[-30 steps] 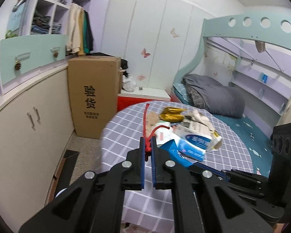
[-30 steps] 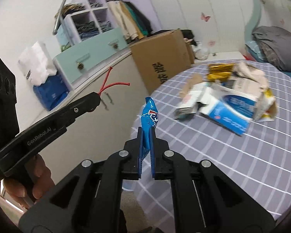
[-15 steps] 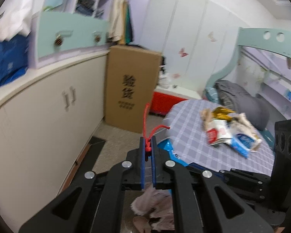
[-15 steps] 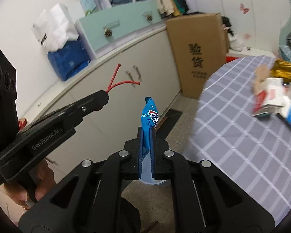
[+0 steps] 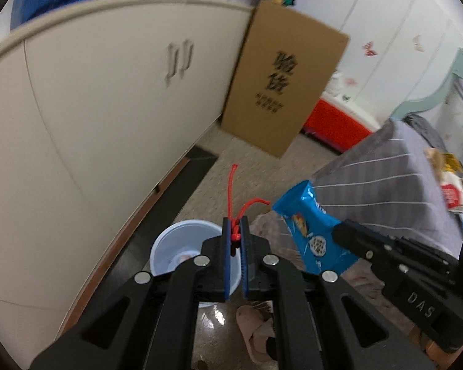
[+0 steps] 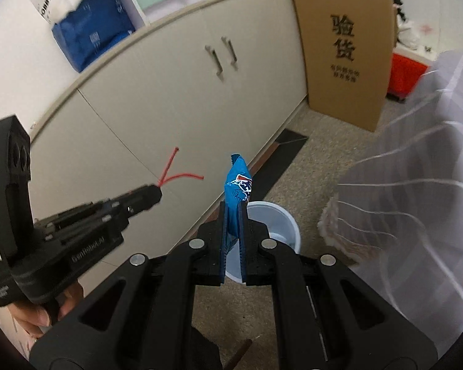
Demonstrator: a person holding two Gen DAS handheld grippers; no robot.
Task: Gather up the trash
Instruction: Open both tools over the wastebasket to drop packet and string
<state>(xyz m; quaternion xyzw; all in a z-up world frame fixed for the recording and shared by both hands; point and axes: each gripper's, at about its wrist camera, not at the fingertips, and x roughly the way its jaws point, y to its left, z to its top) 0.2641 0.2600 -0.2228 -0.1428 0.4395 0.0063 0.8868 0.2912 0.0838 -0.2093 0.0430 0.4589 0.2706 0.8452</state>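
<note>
My left gripper (image 5: 235, 229) is shut on a red twist tie (image 5: 235, 191) and hangs over a pale blue bin (image 5: 182, 243) on the floor. It also shows in the right wrist view (image 6: 157, 192), with the red tie (image 6: 177, 174) sticking out. My right gripper (image 6: 234, 212) is shut on a blue snack wrapper (image 6: 238, 189), just above and in front of the bin (image 6: 277, 225). In the left wrist view the wrapper (image 5: 308, 225) is to the right of my left gripper.
White cabinets (image 5: 92, 108) line the left. A tall cardboard box (image 5: 281, 80) stands behind the bin. The checked tablecloth (image 6: 416, 191) hangs at the right, with more trash (image 5: 450, 182) on the table. Slippers (image 5: 259, 333) lie on the floor.
Both grippers have swung left and down from the table, with their loads, to above the bin by the cabinets. Neither has let go.
</note>
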